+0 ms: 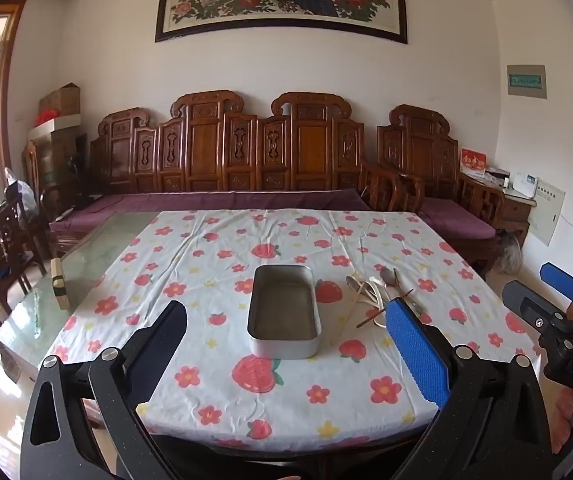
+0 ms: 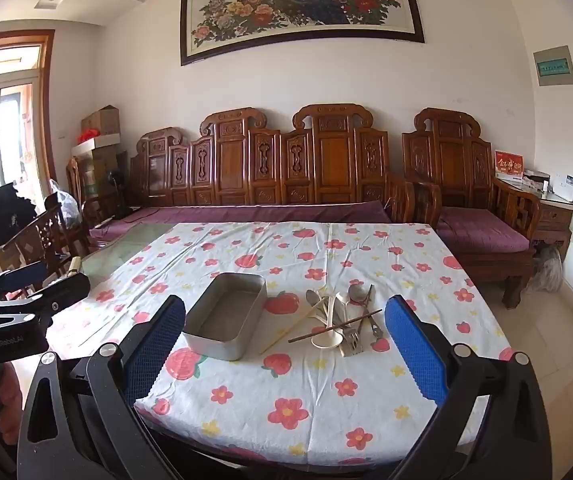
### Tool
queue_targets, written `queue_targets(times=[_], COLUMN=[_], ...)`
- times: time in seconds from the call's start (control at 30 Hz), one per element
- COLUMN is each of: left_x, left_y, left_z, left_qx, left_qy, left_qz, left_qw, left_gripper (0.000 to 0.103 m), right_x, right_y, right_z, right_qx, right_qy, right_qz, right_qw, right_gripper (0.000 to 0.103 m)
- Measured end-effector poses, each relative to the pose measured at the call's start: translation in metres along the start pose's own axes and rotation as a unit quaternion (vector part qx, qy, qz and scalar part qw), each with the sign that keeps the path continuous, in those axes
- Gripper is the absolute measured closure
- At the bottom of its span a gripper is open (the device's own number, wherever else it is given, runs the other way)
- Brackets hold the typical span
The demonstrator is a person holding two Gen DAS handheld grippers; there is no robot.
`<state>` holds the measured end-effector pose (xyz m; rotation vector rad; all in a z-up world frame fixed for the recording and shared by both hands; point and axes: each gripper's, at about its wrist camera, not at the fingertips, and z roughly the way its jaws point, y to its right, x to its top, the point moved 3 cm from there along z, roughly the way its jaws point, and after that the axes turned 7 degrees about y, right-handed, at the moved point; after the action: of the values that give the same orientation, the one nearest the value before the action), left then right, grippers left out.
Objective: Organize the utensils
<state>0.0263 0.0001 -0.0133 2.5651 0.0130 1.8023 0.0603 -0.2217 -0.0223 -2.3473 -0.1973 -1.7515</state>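
the tin (image 2: 226, 320) sits empty near the middle of the tabletop (image 2: 286, 408), with the utensils (image 2: 338, 320) in a loose heap just to its right, apart from its wall. the layout looks like a start: an open container beside the pile, so that each piece needs only a short carry. nothing is in the tin yet.

both tools hang over the near edge, short of the things, tilted a little downward. the left gripper (image 1: 286, 344) has its jaws wide apart with nothing between them, and the tin lies straight ahead of it. the right gripper (image 2: 286, 344) is spread just as wide and empty, with the heap ahead between its pads.

the tin's long axis runs away from the near edge toward the sofa (image 2: 246, 208). the pile has no common heading. a pale chopstick (image 2: 292, 330) slants from near-left to far-right, and a dark chopstick (image 2: 334, 326) lies across the others, close to crosswise. the spoons (image 2: 328, 316) and fork (image 2: 352, 340) run roughly front to back, some bowls far, one near. i judge most pieces must be turned to lie along the tin.
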Motion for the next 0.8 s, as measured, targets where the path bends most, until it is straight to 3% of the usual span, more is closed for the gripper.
queue_targets(times=[0.8], left_x=[0.01], left_y=[0.008], left_z=[-0.007], left_qx=[-0.011], left_qy=[0.0], left_qz=[-0.002], left_qw=[0.9999], left_gripper=[0.006], right_x=[0.002], right_y=[-0.002], right_z=[0.0], right_qx=[0.001], right_qy=[-0.001], right_qz=[0.001], right_qw=[1.0], right_gripper=[0.003])
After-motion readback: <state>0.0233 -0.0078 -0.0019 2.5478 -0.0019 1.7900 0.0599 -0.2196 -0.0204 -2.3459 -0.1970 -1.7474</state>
